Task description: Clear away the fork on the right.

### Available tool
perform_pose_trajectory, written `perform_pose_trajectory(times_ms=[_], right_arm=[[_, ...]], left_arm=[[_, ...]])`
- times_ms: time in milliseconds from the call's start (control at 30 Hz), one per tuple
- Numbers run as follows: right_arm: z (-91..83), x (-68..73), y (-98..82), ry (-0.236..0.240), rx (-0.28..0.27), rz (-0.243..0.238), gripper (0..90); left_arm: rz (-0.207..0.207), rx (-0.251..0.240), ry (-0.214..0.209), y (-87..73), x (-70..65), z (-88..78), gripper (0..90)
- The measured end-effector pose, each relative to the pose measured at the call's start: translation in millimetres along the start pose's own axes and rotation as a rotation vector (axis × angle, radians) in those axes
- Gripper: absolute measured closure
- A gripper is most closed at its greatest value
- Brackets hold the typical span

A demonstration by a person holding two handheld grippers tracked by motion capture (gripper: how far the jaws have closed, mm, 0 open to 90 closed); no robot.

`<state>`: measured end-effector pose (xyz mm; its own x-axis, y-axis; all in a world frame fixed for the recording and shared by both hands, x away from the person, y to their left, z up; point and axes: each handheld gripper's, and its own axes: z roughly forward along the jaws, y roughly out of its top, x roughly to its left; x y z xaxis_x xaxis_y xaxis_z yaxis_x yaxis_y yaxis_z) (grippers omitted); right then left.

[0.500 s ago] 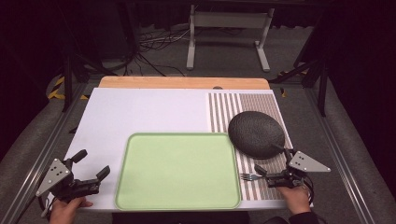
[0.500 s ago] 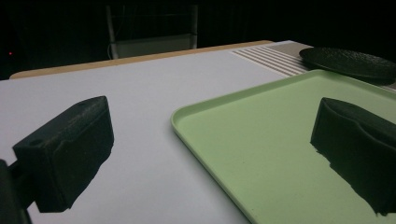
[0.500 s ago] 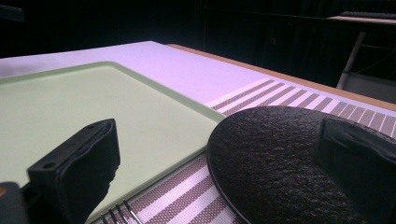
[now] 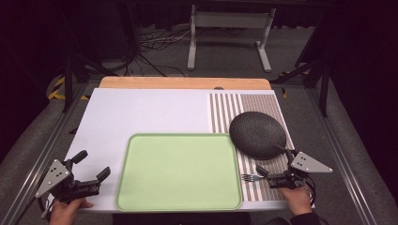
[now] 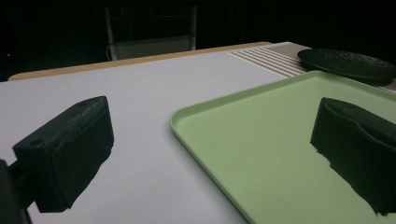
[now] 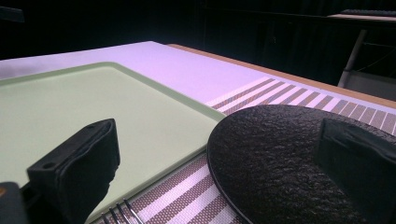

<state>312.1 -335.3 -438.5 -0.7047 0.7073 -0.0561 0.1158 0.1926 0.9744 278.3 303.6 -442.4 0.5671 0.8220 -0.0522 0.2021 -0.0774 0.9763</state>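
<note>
No legible writing; left gripper jaws apart beside pale green rectangular plastic tray; right gripper jaws apart over silver metal fork, near dark textured round plate.

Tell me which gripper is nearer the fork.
Right. The right gripper sits just right of the fork on the striped mat, jaws apart around its handle end. The left gripper is across the green tray, off its left edge.
</note>
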Motion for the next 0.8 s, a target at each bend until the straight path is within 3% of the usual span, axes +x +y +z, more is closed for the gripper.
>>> perform_pose_trajectory(times_ms=[300, 633, 800], right_arm=[[1.6, -1.6, 2.8, 0.018, 0.001, 0.005, 0.6], [10.1, -7.0, 17.4, 0.037, 0.045, -0.003, 2.2], [14.0, -11.7, 19.3, 0.057, 0.039, 0.071, 1.7]], left_arm=[[0.004, 0.004, -0.004, -0.3, -0.4, 0.6, 0.1], [0.002, -0.003, -0.006, -0.4, 0.1, 0.4, 0.1], [0.005, 0.002, -0.009, -0.2, -0.3, 0.5, 0.1]])
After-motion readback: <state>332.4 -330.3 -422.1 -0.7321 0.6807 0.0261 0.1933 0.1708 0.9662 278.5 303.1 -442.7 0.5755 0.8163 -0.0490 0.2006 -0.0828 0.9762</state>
